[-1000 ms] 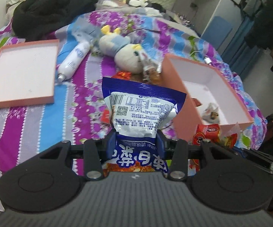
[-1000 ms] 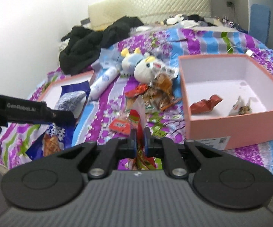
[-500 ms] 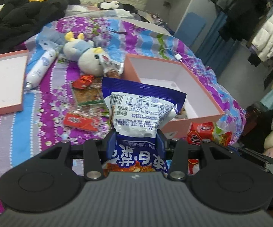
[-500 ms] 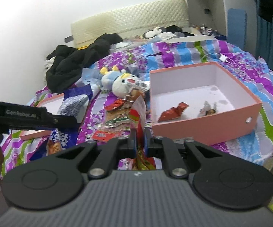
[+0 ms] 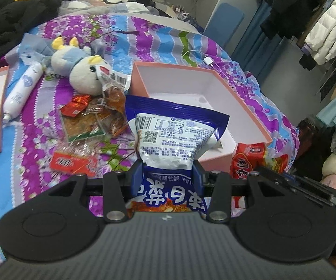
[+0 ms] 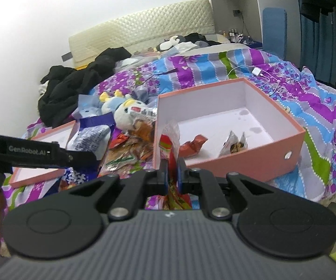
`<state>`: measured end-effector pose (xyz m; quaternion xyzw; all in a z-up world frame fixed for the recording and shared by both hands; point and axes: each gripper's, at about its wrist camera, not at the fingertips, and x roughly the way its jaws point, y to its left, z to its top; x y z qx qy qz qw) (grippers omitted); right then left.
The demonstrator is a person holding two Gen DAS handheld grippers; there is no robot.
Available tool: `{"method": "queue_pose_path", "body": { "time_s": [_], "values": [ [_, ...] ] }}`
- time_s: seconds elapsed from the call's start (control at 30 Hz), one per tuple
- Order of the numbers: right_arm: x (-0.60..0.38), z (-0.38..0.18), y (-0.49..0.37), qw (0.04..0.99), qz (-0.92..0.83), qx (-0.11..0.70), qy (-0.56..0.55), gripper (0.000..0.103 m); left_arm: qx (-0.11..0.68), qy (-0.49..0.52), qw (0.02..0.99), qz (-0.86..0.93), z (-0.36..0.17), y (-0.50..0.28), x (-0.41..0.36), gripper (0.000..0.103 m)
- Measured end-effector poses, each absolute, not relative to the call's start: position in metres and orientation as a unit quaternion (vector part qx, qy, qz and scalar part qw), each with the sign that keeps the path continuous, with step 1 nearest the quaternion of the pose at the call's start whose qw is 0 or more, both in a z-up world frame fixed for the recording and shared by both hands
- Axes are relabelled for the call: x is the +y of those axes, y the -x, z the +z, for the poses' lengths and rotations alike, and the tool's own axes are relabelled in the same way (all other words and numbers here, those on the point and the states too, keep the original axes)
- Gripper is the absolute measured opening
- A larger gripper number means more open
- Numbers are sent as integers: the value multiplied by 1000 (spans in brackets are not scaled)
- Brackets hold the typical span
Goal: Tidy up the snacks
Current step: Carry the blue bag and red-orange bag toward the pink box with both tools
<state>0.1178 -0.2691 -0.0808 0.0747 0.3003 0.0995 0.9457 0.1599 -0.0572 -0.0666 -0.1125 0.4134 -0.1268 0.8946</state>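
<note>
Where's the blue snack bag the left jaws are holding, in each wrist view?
Left wrist: blue snack bag fills centre, clamped in the left jaws, in front of the pink box.
Right wrist: same bag at left edge, left of the plush toy.
Shared landmark: pink box.

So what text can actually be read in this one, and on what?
"GenRobot.AI": side of the left gripper.
"Wei": upside down on the blue bag; its big white characters, fine print and QR code are unreadable.
Red packet: white characters, unreadable.
Plush's tag: too small.
</note>
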Motion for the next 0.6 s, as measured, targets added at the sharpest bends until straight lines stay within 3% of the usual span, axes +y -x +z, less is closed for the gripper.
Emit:
{"method": "queue_pose_path", "body": {
  "time_s": [0.6],
  "values": [
    [-314, -115, -259, 941, 69, 323, -70, 11, 439, 82, 878, -174, -111, -344, -132, 49]
  ]
}}
